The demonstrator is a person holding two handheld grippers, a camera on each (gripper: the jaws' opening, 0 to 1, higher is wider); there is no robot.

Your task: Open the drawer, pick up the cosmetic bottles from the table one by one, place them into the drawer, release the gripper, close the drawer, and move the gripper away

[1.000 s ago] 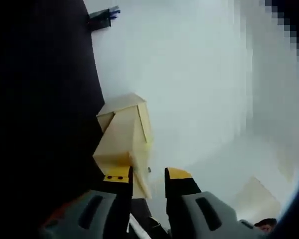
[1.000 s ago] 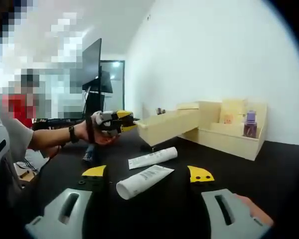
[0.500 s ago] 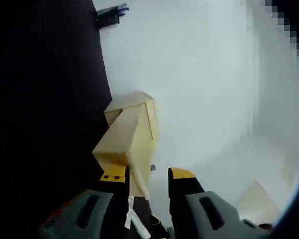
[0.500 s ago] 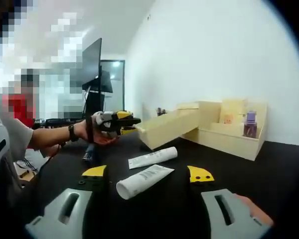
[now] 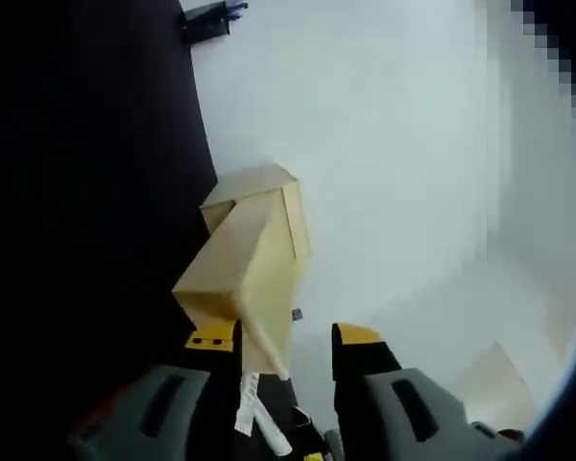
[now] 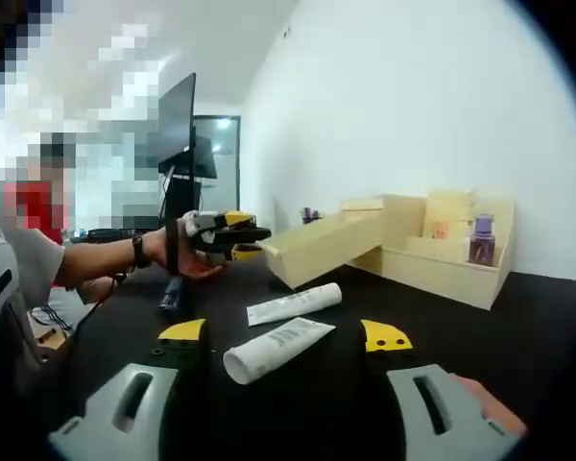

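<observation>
The pale wooden drawer [image 6: 322,247] stands pulled out from a wooden organiser [image 6: 432,259] on the black table [image 6: 528,327]. In the right gripper view a hand holds my left gripper [image 6: 238,233] at the drawer's front end. In the left gripper view, which is rolled, the drawer [image 5: 245,279] runs down to my left gripper [image 5: 284,338], whose jaws stand apart. Two white cosmetic tubes lie on the table. The nearer tube [image 6: 278,348] lies between the jaws of my open right gripper [image 6: 284,334]. The second tube [image 6: 294,303] lies just beyond it.
A purple bottle [image 6: 481,238] and small boxes stand on the organiser's shelves. A dark small bottle [image 6: 171,296] lies at the table's left side. A monitor [image 6: 176,125] stands behind the hand, and a white wall [image 6: 413,96] runs behind the organiser.
The left gripper's jaws have spread a little wider and its view has shifted slightly along the drawer. The right gripper and the tubes have stayed still.
</observation>
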